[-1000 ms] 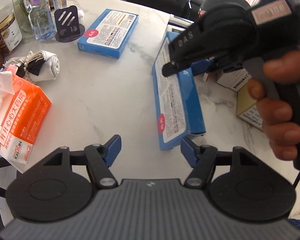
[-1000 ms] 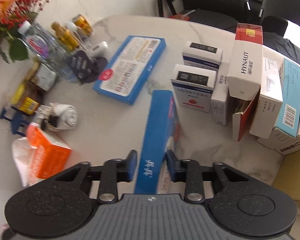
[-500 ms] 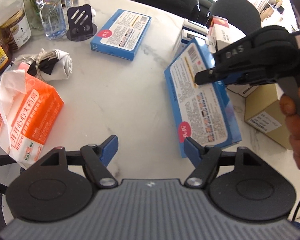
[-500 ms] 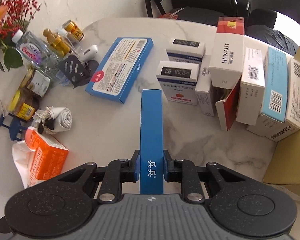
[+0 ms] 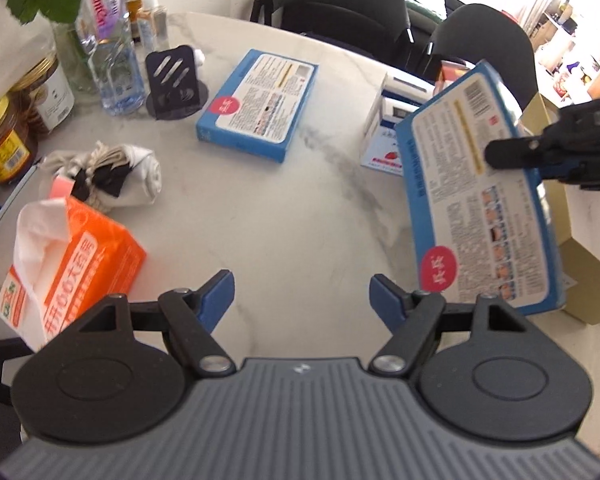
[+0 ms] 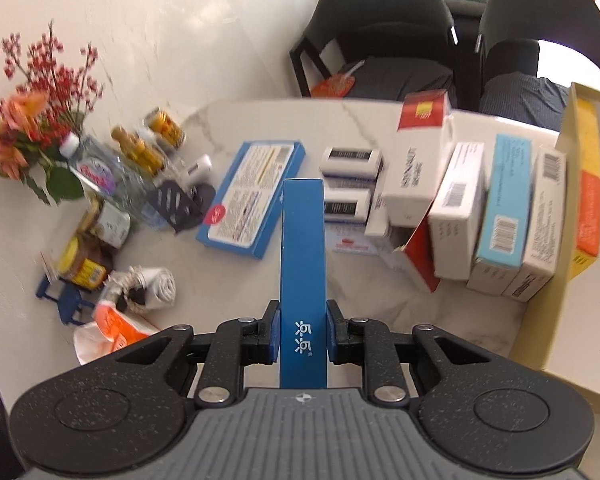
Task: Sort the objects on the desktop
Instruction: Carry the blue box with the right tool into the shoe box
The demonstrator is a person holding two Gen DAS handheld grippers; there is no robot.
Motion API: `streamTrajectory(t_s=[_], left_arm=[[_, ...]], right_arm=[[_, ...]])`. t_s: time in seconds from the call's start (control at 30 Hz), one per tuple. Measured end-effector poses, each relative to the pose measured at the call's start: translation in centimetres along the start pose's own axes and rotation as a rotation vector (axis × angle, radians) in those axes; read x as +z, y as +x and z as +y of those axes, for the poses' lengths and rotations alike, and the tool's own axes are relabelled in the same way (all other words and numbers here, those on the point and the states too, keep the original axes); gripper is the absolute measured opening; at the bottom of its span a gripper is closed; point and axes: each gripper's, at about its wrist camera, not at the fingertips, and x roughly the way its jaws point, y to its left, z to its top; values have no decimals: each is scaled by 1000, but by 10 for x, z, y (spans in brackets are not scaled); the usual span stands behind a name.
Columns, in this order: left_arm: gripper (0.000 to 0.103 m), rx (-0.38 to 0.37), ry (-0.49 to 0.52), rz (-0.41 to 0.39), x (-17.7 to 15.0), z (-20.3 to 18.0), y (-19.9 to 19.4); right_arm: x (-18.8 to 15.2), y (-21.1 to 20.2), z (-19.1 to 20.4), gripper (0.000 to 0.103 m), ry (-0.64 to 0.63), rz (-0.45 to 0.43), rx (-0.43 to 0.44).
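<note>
Right wrist view: the right gripper [image 6: 302, 342] has its jaws clamped on the narrow edge of a flat blue box [image 6: 303, 264], which stands edge-up and well clear of the marble table [image 6: 228, 280]. Ahead and to the right, a row of boxes [image 6: 496, 216] stands packed together beside a tall cardboard carton [image 6: 580, 184]; a matching second blue box [image 6: 252, 204] lies flat further back.

If the held box is meant to join that row, the wise thing is to keep it upright, line its thin edge up with a gap, and lower it gently so the leaning red-and-white box [image 6: 416, 164] isn't knocked over. The grip sits near one end, so the long free end may swing; slow wrist turns help.

Left wrist view now: the left gripper [image 5: 302, 294] hangs over bare table with its jaws wide apart, holding nothing. This view gives what the other can't: the broad printed face of the blue box [image 5: 484, 200], tilted in the air, and the right gripper [image 5: 556, 154] pinching it from the side. It also shows the orange tissue pack [image 5: 72, 272] and a rolled cloth [image 5: 116, 176] near the left gripper.
</note>
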Motion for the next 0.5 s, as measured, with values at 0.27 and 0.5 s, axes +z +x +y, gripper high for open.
streamTrajectory(t_s=[0.27, 0.5], left_arm=[[76, -23, 42, -12, 14, -21, 5], [78, -55, 101, 10, 16, -53, 15]], right_arm=[[12, -39, -32, 24, 72, -91, 21], [26, -91, -77, 24, 175, -227, -1]])
